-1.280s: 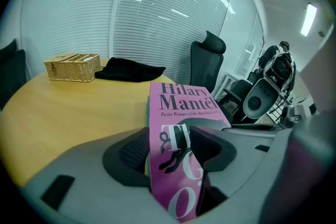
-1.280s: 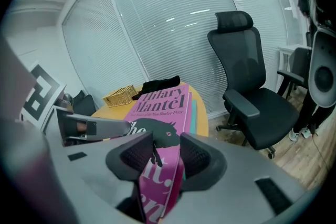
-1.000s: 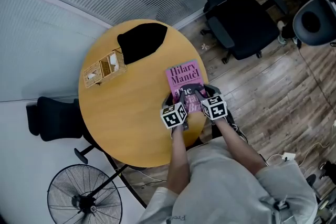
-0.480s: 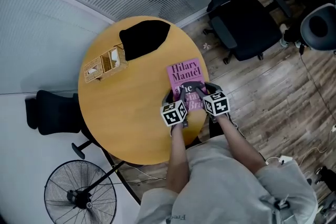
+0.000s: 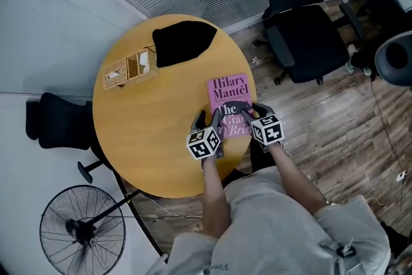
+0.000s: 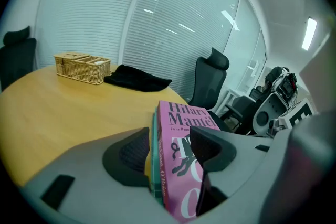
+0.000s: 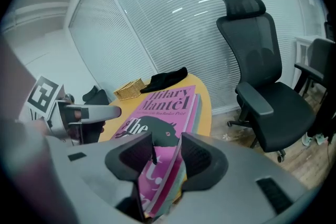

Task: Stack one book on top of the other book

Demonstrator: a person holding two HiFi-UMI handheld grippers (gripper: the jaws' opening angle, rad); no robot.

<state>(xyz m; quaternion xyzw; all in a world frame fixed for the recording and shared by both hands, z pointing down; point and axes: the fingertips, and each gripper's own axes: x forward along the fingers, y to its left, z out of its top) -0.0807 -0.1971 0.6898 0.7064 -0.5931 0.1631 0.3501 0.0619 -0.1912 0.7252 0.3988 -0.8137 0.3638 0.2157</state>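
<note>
Straddling two books, pink book on teal book | left tongs released | right tongs just opening, released

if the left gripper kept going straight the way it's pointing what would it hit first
Most likely the pink book, stacked on a teal book: its near edge sits between the left gripper's fingers, which look apart and not pressing. Depth is hard to judge.
</note>
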